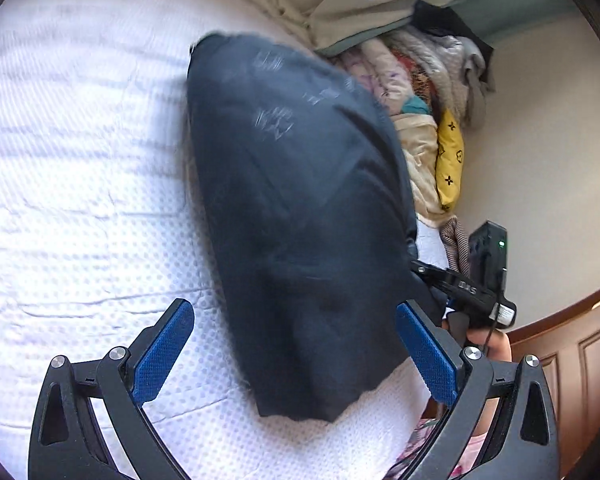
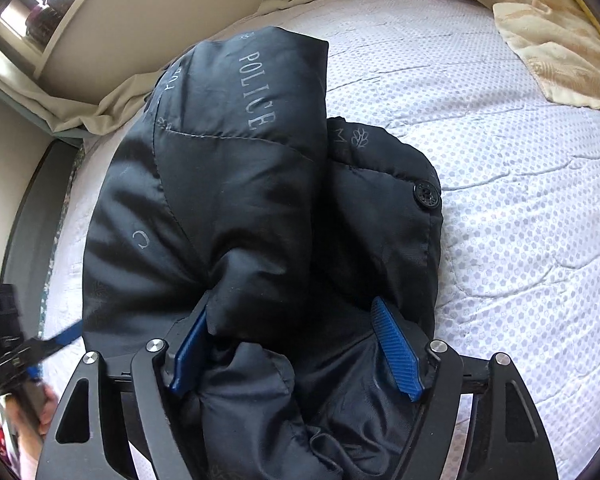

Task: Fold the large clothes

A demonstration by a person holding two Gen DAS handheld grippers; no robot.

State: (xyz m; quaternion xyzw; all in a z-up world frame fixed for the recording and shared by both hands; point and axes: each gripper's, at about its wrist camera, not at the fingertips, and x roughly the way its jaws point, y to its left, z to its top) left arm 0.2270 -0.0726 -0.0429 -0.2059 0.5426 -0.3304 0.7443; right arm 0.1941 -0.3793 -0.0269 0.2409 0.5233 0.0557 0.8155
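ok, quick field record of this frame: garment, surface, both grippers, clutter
garment: dark padded jacket, bunched, lining out, POLICE print visible
surface: white quilted mattress
left gripper: open, jacket lies between the fingers, no grip
right gripper: open wide, jacket fabric bulging between the fingers, not clamped
button: on the jacket's right-hand fold
clutter: clothes pile and yellow pillow by the wall

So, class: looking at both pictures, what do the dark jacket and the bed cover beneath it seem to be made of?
Dark jacket: probably a smooth synthetic shell, nylon or polyester, over padding. It has a slight sheen, stitched quilting lines and puffy folds.

Bed cover: likely quilted cotton or a blend, matte. It shows a woven dot pattern and soft stitched ridges.
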